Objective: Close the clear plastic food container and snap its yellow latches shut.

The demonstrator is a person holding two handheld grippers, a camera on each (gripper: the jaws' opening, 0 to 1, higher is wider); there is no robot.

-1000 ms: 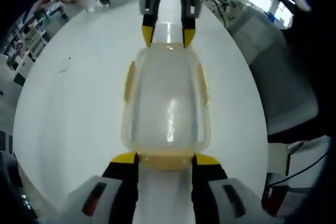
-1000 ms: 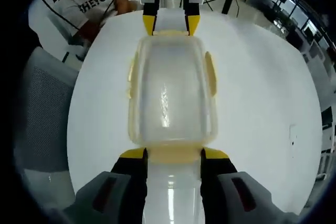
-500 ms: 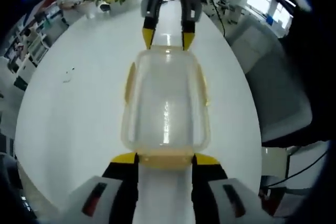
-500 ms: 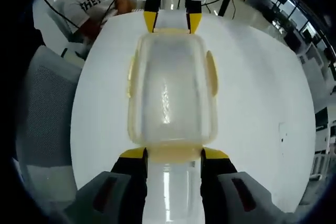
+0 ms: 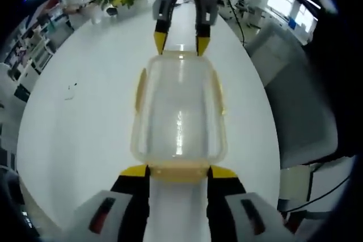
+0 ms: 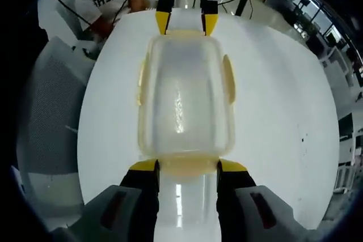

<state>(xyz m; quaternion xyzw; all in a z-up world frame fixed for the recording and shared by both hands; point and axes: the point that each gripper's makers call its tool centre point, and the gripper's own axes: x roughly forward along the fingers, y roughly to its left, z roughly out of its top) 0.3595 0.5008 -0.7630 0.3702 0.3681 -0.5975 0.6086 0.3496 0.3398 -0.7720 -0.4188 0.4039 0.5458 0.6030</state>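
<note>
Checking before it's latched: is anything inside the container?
Through the clear lid the container looks empty; only white table and glare show through. The ends under the yellow latches are hidden.

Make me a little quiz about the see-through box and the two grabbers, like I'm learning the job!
1. True or false: the lid is on the clear box.
2. Where do the two grippers sit?
A. both on one long side
B. one at each short end
C. both above the lid
3. Fill in: the side latches are coloured ____.

Key:
1. True. The lid lies on top of the box.
2. B. The left gripper is at one short end, with its jaws either side of that end's latch, and the right gripper is at the opposite end, likewise.
3. Yellow.
</note>
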